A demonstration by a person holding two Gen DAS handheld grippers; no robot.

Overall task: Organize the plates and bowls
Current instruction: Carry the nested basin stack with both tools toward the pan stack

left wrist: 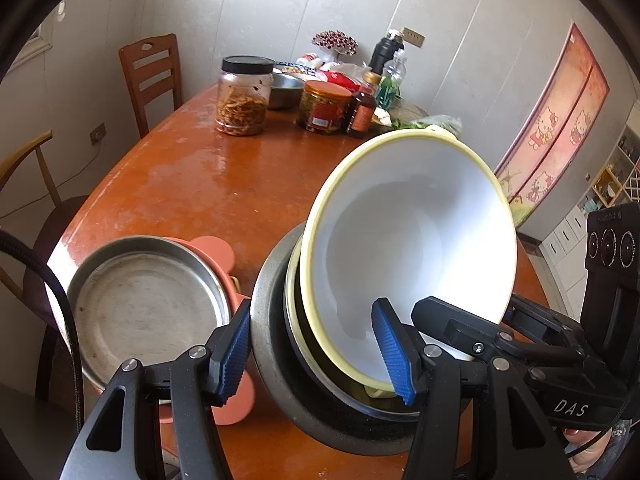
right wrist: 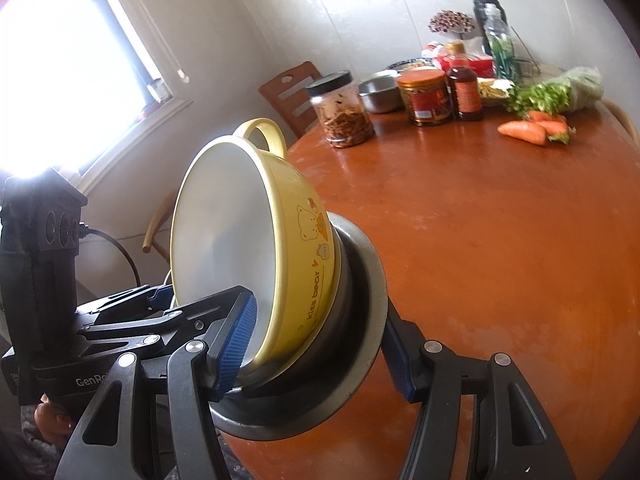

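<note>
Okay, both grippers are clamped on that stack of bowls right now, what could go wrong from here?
1. The yellow bowl sits steeply tilted in the grey bowl; it may slide out.
2. The left gripper and right gripper each appear to pinch across both rims; uneven pulling could twist the stack loose.
3. The steel plate lies right beside the stack, so setting it down could knock it toward the table edge.

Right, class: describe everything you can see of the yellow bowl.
The yellow bowl is pale yellow outside, plain white inside, seemingly enamel or melamine, with a loop handle at its rim and a bear cartoon reading "kiss bear". It is tipped steeply on its side, nested in a grey speckled bowl. Both grippers' blue fingers straddle the two bowls' rims together.
</note>
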